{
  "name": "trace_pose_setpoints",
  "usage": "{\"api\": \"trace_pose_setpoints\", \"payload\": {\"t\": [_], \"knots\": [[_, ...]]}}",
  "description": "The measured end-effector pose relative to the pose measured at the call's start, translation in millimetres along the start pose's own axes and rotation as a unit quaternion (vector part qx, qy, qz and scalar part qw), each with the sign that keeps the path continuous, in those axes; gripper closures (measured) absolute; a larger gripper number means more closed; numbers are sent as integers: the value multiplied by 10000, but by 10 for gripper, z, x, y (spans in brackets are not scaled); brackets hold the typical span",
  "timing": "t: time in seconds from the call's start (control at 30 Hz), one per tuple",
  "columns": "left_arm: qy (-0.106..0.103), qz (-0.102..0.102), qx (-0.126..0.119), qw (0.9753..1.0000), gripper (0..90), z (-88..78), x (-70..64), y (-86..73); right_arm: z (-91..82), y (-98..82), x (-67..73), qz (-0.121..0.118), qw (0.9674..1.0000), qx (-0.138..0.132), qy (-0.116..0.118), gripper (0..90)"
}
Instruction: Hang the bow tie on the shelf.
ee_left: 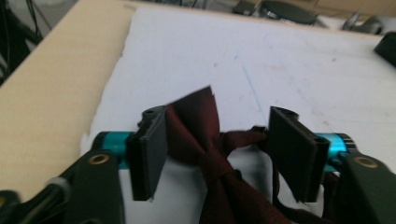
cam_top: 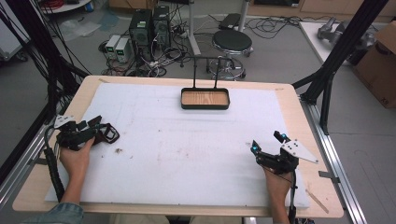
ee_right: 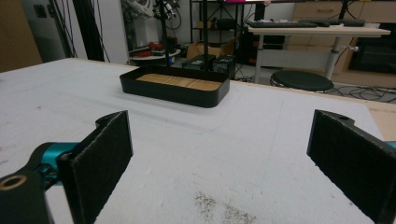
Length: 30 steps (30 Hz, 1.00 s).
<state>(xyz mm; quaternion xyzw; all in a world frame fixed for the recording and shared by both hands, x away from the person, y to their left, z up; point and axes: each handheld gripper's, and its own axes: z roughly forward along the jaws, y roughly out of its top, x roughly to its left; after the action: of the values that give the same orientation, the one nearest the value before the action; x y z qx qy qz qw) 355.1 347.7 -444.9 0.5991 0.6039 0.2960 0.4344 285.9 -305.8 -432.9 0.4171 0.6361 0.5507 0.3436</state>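
Two hand-held grippers rest on the bench. The left hand-held gripper stands released, a dark red bow tie lying between its jaws; I'd centre the knot before closing. The right hand-held gripper is released and empty, the black tray ahead of it.

A big white mat covers most of the light wooden table. A little patch of dark crumbs sits on the mat near the left side. On the floor past the table there is a round black stool — and next to it some dark computer boxes with lots of tangled cables. A brown cardboard box stands far to the right. Black metal poles lean up at the table's sides.
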Motion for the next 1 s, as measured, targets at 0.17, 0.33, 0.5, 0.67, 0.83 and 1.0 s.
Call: {"api": "trace_pose_setpoints", "payload": {"t": [0.17,0.33,0.5,0.67,0.83,1.0], "knots": [[117,-71,157,9998,471,19,7,-4,0,-1,-2,7,10000,0,15,57],[110,-45,369,9992,513,58,-11,-6,0,-1,-4,-2,10000,-1,7,57],[155,-78,559,9983,599,78,-21,-8,-1,0,-3,6,10000,4,1,57],[34,-28,560,9984,751,66,-26,-10,-2,-1,-2,19,10000,19,-8,57],[-87,-16,373,9993,767,26,-12,-5,-4,1,-2,16,10000,17,-15,57],[-331,94,-140,9993,769,-100,-48,76,-3,0,-1,28,10000,20,-14,57]]}}
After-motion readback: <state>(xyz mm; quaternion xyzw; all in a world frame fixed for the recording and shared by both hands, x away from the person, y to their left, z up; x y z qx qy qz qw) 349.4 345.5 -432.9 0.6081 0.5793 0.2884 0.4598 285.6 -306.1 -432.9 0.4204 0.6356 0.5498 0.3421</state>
